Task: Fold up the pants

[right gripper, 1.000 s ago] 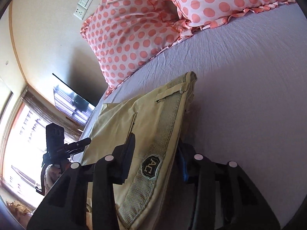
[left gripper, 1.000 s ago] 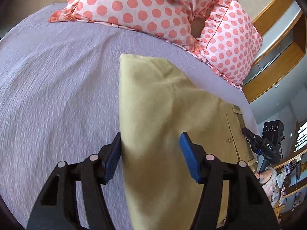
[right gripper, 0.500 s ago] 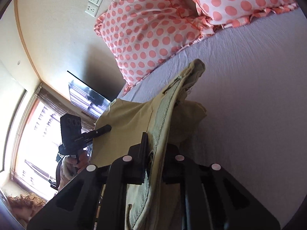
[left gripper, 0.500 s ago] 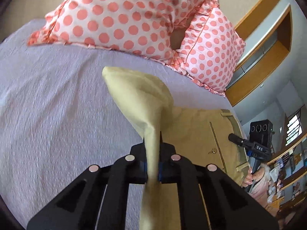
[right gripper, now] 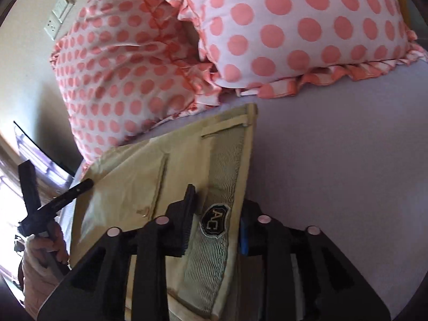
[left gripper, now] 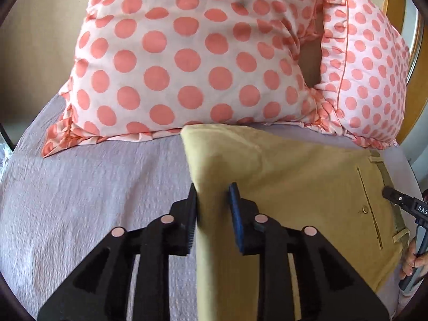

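Now my left tongs (left gripper: 212, 200) stand slightly apart astride a raised fold of the pants (left gripper: 294, 176), which lie on the bed (left gripper: 93, 187) just below the pillows (left gripper: 187, 53). Likewise my right tongs (right gripper: 214, 214) straddle the waistband (right gripper: 227, 165), parted, gripping nothing I can see. To finish this fold well, I judge both edges should drop square and flat before I back out.
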`<state>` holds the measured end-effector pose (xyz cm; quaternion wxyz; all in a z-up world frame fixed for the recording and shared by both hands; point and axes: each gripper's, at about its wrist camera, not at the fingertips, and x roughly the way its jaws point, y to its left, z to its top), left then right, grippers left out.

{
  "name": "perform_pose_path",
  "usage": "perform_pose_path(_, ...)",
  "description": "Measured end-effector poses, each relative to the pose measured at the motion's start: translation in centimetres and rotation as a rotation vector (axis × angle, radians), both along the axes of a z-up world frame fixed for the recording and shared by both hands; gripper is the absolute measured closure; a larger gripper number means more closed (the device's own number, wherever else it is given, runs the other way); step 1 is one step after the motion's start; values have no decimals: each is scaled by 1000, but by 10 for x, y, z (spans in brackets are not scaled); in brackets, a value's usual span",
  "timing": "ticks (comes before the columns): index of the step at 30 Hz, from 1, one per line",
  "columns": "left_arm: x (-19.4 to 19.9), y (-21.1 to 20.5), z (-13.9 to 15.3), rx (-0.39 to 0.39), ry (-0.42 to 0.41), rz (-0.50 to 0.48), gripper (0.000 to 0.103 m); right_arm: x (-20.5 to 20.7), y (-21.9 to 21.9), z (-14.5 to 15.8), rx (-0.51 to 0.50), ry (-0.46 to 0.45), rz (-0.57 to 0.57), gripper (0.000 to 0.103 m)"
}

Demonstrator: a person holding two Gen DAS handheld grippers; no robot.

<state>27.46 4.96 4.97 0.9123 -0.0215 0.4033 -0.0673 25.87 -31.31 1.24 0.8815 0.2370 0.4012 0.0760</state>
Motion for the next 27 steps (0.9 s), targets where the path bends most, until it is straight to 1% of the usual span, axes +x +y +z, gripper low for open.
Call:
perform_pose_path(1, -9, 5, 5, 12, -31, 19, 57, -10, -5, 6, -9, -27, -38, 51)
perform_pose_path(2, -20, 10, 12, 7, -63, 27, 54, -21, -10, 15, 4, -75, -62, 42)
perform_pose_path(3, -33, 14, 19, -23, -86, 19, 52, -31, -12, 23, 44, -125, -50, 39)
perform_pose_path(4, -46, 15, 25, -77, -92, -13, 49, -38, -10, 28, 105, -154, -6, 39)
perform_pose_path(5, -57, 14, 28, -135, -88, -57, 47, -42, -7, 30, 153, -158, 35, 37)
perform_pose_path(6, -66, 10, 29, -182, -74, -100, 39, -45, -2, 30, 182, -149, 67, 29)
perform_pose_path(7, -73, 5, 27, -211, -51, -134, 35, -44, 5, 28, 199, -130, 93, 24)
perform_pose_path(9, -72, -16, 14, -227, 22, -170, 35, -38, 17, 19, 245, -82, 129, 22)
perform_pose_path(10, -69, -22, 5, -224, 60, -170, 35, -35, 21, 13, 262, -53, 134, 20)
perform_pose_path(12, -62, -31, -16, -197, 130, -140, 35, -30, 26, 2, 249, 12, 111, 20)
perform_pose_path(13, -63, -33, -23, -182, 145, -127, 37, -33, 26, 0, 261, 22, 103, 20)
perform_pose_path(15, -78, -36, -20, -134, 95, -110, 38, -46, 25, 7, 260, 21, 68, 19)
perform_pose_path(16, -87, -37, -16, -111, 78, -110, 37, -58, 24, 13, 234, 16, 54, 15)
perform_pose_path(17, -100, -35, -13, -96, 64, -108, 35, -70, 25, 19, 190, 2, 40, 7)
perform_pose_path(18, -113, -33, -10, -81, 52, -101, 29, -85, 29, 24, 133, -19, 22, 1)
perform_pose_path(19, -127, -31, -9, -61, 42, -91, 24, -101, 34, 28, 61, -33, -5, 1)
perform_pose_path(20, -142, -31, -9, -31, 35, -72, 13, -117, 43, 30, -29, -39, -29, 1)
perform_pose_path(21, -157, -30, -11, 4, 32, -42, 6, -130, 53, 29, -101, -44, -36, 1)
perform_pose_path(22, -171, -30, -13, 40, 27, -10, 4, -143, 64, 26, -161, -55, -35, 1)
perform_pose_path(24, -195, -29, -18, 83, 11, 24, 4, -160, 78, 13, -225, -58, -32, 1)
perform_pose_path(27, -218, -27, -25, 87, 17, 56, 3, -168, 93, -7, -287, -33, -29, 1)
